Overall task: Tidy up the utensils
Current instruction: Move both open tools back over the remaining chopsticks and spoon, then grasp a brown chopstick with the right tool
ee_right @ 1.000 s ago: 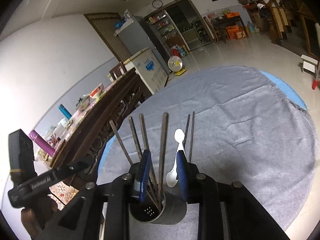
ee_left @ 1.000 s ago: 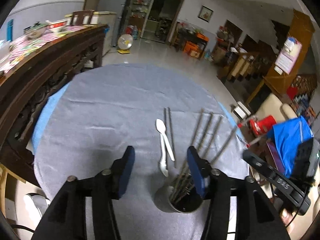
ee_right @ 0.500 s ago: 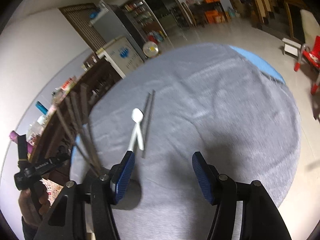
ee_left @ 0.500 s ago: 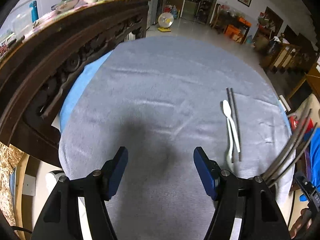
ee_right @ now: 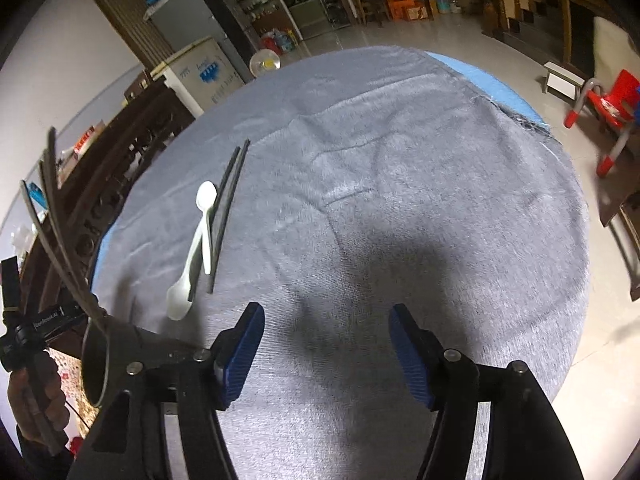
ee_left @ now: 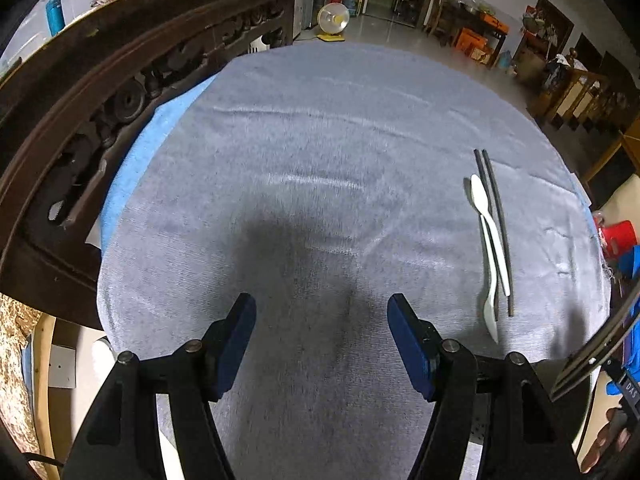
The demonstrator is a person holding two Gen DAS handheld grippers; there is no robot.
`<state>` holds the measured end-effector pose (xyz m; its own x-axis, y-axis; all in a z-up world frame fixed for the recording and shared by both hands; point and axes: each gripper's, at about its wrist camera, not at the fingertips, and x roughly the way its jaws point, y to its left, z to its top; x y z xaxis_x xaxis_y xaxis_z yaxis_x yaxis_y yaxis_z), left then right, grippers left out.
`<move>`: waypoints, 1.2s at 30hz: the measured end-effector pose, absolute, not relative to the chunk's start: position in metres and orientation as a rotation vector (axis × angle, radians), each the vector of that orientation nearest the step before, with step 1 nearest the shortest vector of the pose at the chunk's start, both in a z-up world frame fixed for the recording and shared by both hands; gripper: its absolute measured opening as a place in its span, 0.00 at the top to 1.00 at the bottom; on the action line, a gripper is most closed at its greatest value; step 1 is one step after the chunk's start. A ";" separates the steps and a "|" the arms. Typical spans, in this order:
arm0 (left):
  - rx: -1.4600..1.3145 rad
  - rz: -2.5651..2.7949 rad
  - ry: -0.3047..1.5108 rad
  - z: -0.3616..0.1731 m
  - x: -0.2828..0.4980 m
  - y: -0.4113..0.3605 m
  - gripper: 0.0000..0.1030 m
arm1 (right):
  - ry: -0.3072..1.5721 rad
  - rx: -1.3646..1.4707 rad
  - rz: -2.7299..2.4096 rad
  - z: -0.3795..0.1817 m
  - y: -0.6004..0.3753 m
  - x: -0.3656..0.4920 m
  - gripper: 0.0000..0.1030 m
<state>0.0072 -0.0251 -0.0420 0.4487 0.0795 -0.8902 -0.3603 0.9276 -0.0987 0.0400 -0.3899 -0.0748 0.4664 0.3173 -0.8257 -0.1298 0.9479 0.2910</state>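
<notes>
While both grippers hang released, left gripper (ee_left: pixel 322 338) and right gripper (ee_right: pixel 326 350) hold nothing. White spoons (ee_right: pixel 192 248) and dark chopsticks (ee_right: pixel 226 208) lie at 10 o'clock in right view, beside holder (ee_right: pixel 100 364). Judged step: between picks. Next: grasp spoon handle.

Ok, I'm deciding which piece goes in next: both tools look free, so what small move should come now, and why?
Probably bring the right tool forward and to its left, over the white spoons. Both tools are open and hold nothing, the left tool included. The spoons and dark chopsticks lie loose on the grey cloth, close to the metal holder with chopsticks already in it.
</notes>
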 end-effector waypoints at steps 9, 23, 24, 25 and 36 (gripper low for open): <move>-0.300 0.300 1.123 -0.072 0.018 -0.015 0.33 | 1.108 0.095 0.295 -0.081 -0.374 0.087 0.33; -0.316 0.291 1.163 -0.095 0.043 -0.009 0.33 | 1.232 -0.006 0.453 -0.096 -0.287 0.185 0.33; -0.319 0.292 1.165 -0.096 0.044 -0.008 0.33 | 1.243 -0.010 0.459 -0.097 -0.280 0.192 0.33; -0.323 0.292 1.167 -0.096 0.045 -0.008 0.33 | 1.246 -0.018 0.460 -0.097 -0.271 0.200 0.33; -0.317 0.292 1.166 -0.099 0.058 -0.002 0.33 | 1.326 -0.150 0.437 -0.115 -0.205 0.243 0.62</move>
